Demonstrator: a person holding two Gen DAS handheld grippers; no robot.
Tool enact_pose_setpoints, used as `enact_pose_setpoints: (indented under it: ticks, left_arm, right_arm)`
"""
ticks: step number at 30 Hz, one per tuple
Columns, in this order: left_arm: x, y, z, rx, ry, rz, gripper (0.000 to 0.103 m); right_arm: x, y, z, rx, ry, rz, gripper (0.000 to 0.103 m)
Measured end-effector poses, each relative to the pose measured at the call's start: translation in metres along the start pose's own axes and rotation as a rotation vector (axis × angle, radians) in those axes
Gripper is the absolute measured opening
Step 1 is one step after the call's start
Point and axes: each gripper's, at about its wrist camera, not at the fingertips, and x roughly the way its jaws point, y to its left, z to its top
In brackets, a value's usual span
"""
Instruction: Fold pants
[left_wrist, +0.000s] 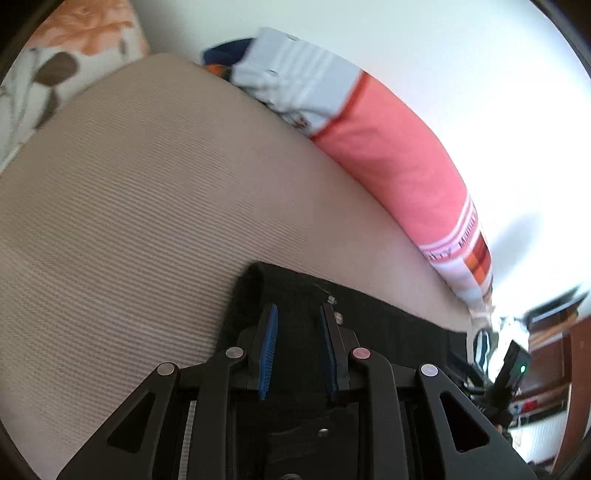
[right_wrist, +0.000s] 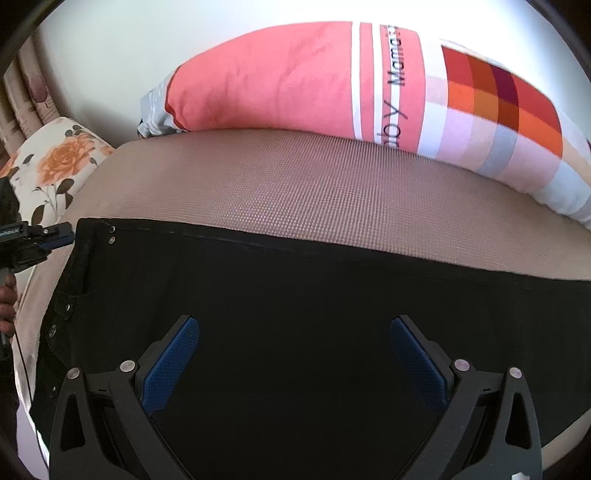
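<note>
While right tool hovers spread over pants, left tool seemingly pinches waistband.

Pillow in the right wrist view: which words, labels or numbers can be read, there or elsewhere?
"Momen": on the pillow's pink band, running sideways; its end is blurred.
Second word below it: half hidden by the mattress, unreadable.
Left wrist view: same print, too blurred.
Pants: none.

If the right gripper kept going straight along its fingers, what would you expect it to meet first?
Most likely the black pants spread directly beneath the open right gripper, with the beige ribbed mat under them; exact depth is unclear.
</note>
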Motion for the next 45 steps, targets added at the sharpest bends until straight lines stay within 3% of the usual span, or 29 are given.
enact_pose_setpoints:
  ticks: [5,13,25,29,33,38,40,45]
  left_arm:
    - [0.014,0.012,0.008,-0.055,0.033,-0.029,0.024]
    - [0.034,0.015,0.023,-0.05,0.089,-0.103,0.024]
    - [0.046,0.0,0.018,-0.016,0.073,-0.107,0.024]
    - [0.048,0.0,0.017,-0.022,0.116,-0.141,0.024]
    - [0.056,-0.002,0.019,-0.023,0.145,-0.125,0.024]
    - [0.068,-0.01,0.022,-0.072,0.108,-0.1,0.024]
    - [0.065,-0.023,0.016,0.003,0.072,-0.015,0.01]
    - [0.037,-0.053,0.007,0.109,-0.004,-0.007,0.009]
  right_arm:
    - [0.006,0.004,0.0,-0.005,0.009,0.011,0.103]
    - [0.011,0.005,0.005,-0.042,0.009,-0.001,0.103]
    - [0.029,0.01,0.02,-0.096,0.011,-0.011,0.103]
    - [0.031,0.014,0.021,-0.111,0.012,-0.006,0.103]
    - [0.032,0.017,0.02,-0.129,0.011,-0.003,0.103]
    - [0.037,0.015,0.021,-0.144,0.017,0.0,0.103]
    - [0.038,0.013,0.022,-0.156,0.025,0.003,0.103]
    - [0.035,0.0,0.033,-0.272,0.051,0.093,0.103]
